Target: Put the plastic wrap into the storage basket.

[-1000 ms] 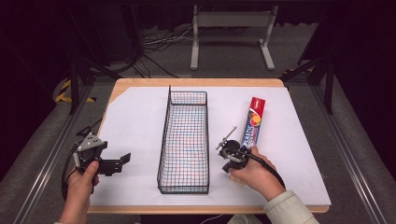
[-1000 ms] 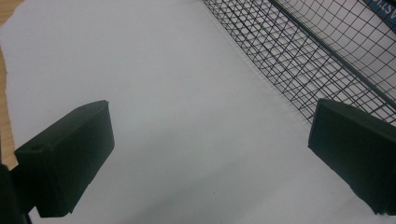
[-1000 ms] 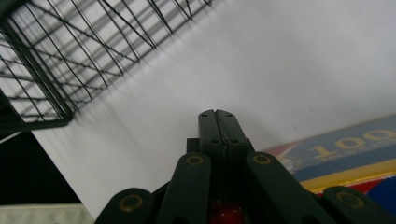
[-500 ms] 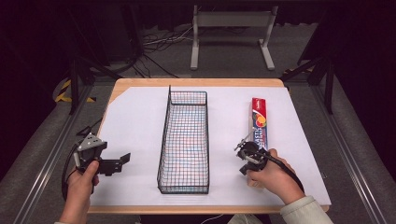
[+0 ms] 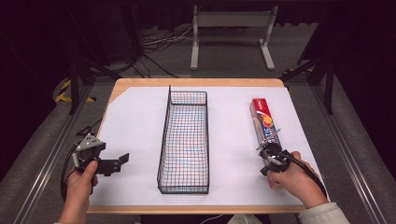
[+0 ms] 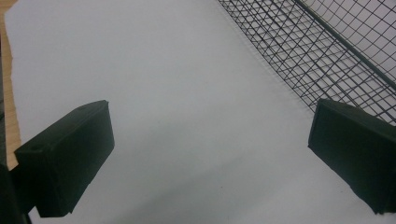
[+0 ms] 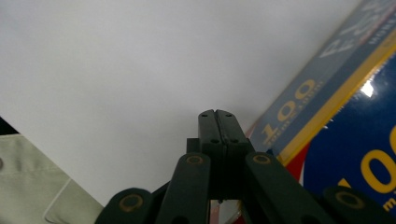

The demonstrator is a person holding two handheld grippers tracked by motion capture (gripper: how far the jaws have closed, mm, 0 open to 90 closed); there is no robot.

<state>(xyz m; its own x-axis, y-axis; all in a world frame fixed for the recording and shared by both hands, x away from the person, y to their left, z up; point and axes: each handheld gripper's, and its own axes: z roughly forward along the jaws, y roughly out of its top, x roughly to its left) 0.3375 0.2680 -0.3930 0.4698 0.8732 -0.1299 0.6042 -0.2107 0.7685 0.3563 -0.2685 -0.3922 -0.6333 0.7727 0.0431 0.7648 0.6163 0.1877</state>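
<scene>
A long red and blue carton (image 5: 264,122) lies flat at the right of the white sheet, running away from the person. My right gripper (image 5: 267,150) stands at its near end with the jaws pressed together and nothing between them. In the right gripper view the gripper's shut tips (image 7: 217,114) point down at the sheet, just beside the carton's (image 7: 336,93) blue and yellow edge. A long black wire basket (image 5: 183,190) stands in the middle. My left gripper (image 5: 122,161) hovers near the front left, open, its jaws (image 6: 210,154) wide apart over bare sheet with the basket wall (image 6: 327,60) to the right.
The white sheet (image 5: 135,121) covers most of a wooden table (image 5: 187,83). The basket holds nothing. A metal stand (image 5: 231,18) and cables lie on the floor beyond the table. A light sleeve (image 7: 32,186) shows at the lower left of the right gripper view.
My right hand has moved right and back toward the person, from the carton's left side to its near end. The left hand has stayed put.
</scene>
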